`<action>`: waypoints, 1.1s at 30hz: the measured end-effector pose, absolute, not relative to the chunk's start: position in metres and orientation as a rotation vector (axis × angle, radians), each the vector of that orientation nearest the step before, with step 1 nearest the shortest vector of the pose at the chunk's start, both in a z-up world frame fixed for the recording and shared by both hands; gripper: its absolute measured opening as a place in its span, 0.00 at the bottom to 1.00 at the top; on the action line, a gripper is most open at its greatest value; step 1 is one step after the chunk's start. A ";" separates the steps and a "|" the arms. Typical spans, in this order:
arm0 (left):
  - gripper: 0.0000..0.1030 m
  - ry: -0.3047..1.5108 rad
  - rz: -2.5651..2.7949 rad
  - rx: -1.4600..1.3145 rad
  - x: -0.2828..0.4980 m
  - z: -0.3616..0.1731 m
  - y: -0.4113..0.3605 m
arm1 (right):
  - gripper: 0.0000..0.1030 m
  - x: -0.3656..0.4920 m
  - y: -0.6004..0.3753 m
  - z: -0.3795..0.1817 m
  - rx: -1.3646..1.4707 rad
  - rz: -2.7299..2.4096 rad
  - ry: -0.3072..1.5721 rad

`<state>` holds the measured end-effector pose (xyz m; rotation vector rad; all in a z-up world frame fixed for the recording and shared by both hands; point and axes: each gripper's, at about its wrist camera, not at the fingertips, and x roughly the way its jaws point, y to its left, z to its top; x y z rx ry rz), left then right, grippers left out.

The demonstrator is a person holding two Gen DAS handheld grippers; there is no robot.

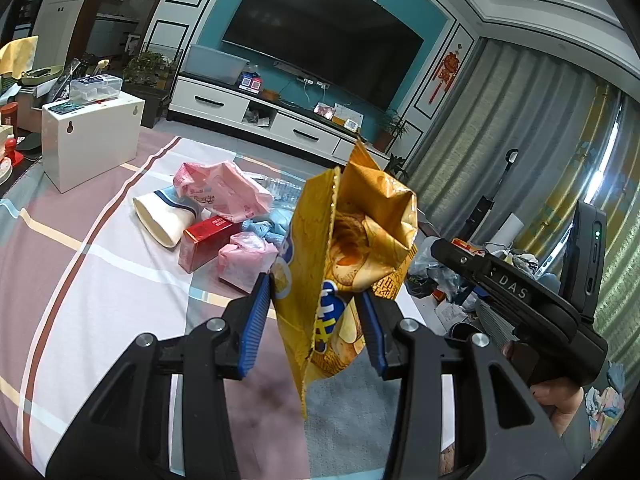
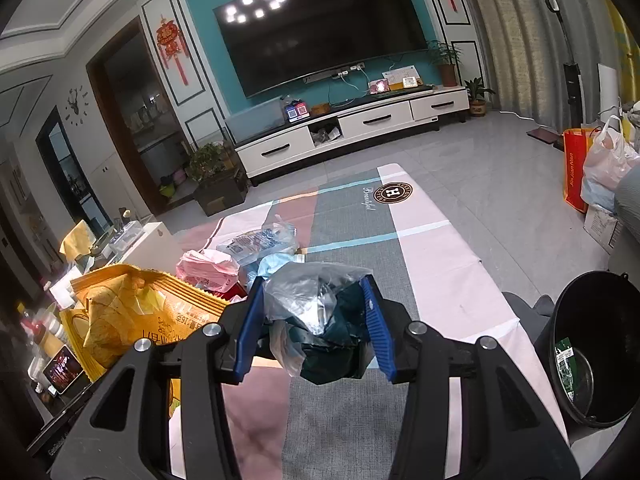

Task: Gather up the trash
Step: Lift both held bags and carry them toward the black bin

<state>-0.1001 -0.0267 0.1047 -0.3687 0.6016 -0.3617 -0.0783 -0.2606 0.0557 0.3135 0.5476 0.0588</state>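
Left hand-held gripper (image 1: 316, 320) clamps chip bag (image 1: 352, 240); right hand-held gripper (image 2: 316, 328) clamps plastic wad (image 2: 316, 320)

"DAS" on rt hand-held gripper (image 1: 516, 290), "Beautiful", "H" on cloth (image 2: 394, 192)

Chip bag (image 1: 344, 264) held betw. L gripper (image 1: 316, 320) fingers, above tablecloth (image 1: 80, 280). Plastic bag (image 2: 316, 312) clamped in R gripper (image 2: 316, 324). Trash pile behind: paper cup (image 1: 164, 216) leftmost, box (image 1: 208, 240) to its R, wrapper (image 1: 220, 188) behind both. Bin (image 2: 592, 344) located R of table, card (image 2: 568, 368) inside. TV (image 2: 320, 28) on far wall, over cabinet (image 2: 352, 128).
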 end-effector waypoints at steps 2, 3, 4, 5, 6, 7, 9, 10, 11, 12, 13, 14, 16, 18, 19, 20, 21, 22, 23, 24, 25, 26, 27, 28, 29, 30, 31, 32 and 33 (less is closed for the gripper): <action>0.42 0.601 -0.364 -0.368 -0.100 0.105 -0.027 | 0.47 -0.079 -0.260 0.056 0.313 0.056 0.547; 0.42 0.601 -0.366 -0.367 -0.100 0.105 -0.027 | 0.47 -0.078 -0.261 0.056 0.313 0.054 0.545; 0.42 0.601 -0.365 -0.366 -0.100 0.105 -0.027 | 0.47 -0.079 -0.262 0.056 0.312 0.053 0.545; 0.42 0.601 -0.365 -0.368 -0.100 0.105 -0.028 | 0.47 -0.079 -0.262 0.056 0.313 0.052 0.545; 0.42 0.602 -0.367 -0.367 -0.100 0.105 -0.028 | 0.47 -0.079 -0.263 0.056 0.314 0.050 0.543; 0.42 0.602 -0.369 -0.365 -0.100 0.105 -0.028 | 0.47 -0.080 -0.264 0.057 0.315 0.048 0.543; 0.42 0.602 -0.369 -0.364 -0.100 0.105 -0.029 | 0.47 -0.081 -0.266 0.058 0.315 0.041 0.539; 0.42 0.603 -0.370 -0.365 -0.101 0.105 -0.029 | 0.47 -0.082 -0.267 0.058 0.317 0.036 0.537; 0.42 0.603 -0.373 -0.364 -0.100 0.105 -0.030 | 0.47 -0.083 -0.268 0.059 0.319 0.033 0.535; 0.42 0.603 -0.375 -0.363 -0.101 0.105 -0.030 | 0.47 -0.083 -0.270 0.059 0.321 0.030 0.533; 0.42 0.603 -0.375 -0.361 -0.100 0.105 -0.031 | 0.47 -0.084 -0.271 0.059 0.323 0.029 0.531; 0.42 0.603 -0.378 -0.360 -0.100 0.105 -0.032 | 0.47 -0.085 -0.272 0.060 0.326 0.027 0.529; 0.42 0.602 -0.382 -0.357 -0.100 0.105 -0.032 | 0.47 -0.087 -0.274 0.062 0.327 0.022 0.524; 0.42 0.604 -0.386 -0.356 -0.100 0.104 -0.034 | 0.47 -0.088 -0.276 0.063 0.325 0.018 0.520; 0.42 0.606 -0.389 -0.354 -0.099 0.104 -0.034 | 0.47 -0.090 -0.275 0.064 0.324 0.016 0.519; 0.42 0.607 -0.391 -0.353 -0.099 0.103 -0.034 | 0.47 -0.091 -0.275 0.064 0.323 0.013 0.518; 0.42 0.607 -0.392 -0.351 -0.099 0.103 -0.035 | 0.47 -0.091 -0.275 0.065 0.322 0.012 0.518; 0.42 0.607 -0.394 -0.350 -0.099 0.103 -0.035 | 0.47 -0.092 -0.276 0.065 0.321 0.010 0.517; 0.42 0.608 -0.397 -0.349 -0.099 0.103 -0.035 | 0.47 -0.093 -0.276 0.065 0.319 0.010 0.517; 0.42 0.609 -0.399 -0.349 -0.099 0.103 -0.035 | 0.47 -0.094 -0.277 0.065 0.318 0.009 0.519; 0.42 0.609 -0.399 -0.349 -0.099 0.102 -0.036 | 0.47 -0.094 -0.277 0.066 0.320 0.008 0.521; 0.42 0.610 -0.401 -0.348 -0.099 0.102 -0.036 | 0.47 -0.094 -0.278 0.066 0.322 0.006 0.522; 0.42 0.610 -0.402 -0.347 -0.099 0.102 -0.036 | 0.47 -0.095 -0.280 0.066 0.326 0.001 0.521; 0.42 0.611 -0.402 -0.347 -0.099 0.102 -0.037 | 0.47 -0.096 -0.281 0.067 0.329 -0.001 0.520; 0.42 0.611 -0.403 -0.346 -0.099 0.102 -0.037 | 0.47 -0.097 -0.283 0.068 0.333 -0.004 0.518; 0.42 0.611 -0.404 -0.344 -0.100 0.102 -0.038 | 0.47 -0.098 -0.285 0.068 0.337 -0.008 0.515; 0.42 0.610 -0.406 -0.342 -0.100 0.102 -0.039 | 0.47 -0.100 -0.286 0.068 0.340 -0.010 0.513; 0.42 0.611 -0.408 -0.340 -0.100 0.102 -0.040 | 0.47 -0.101 -0.288 0.069 0.344 -0.014 0.510; 0.42 0.611 -0.410 -0.337 -0.100 0.102 -0.041 | 0.47 -0.103 -0.292 0.070 0.349 -0.022 0.506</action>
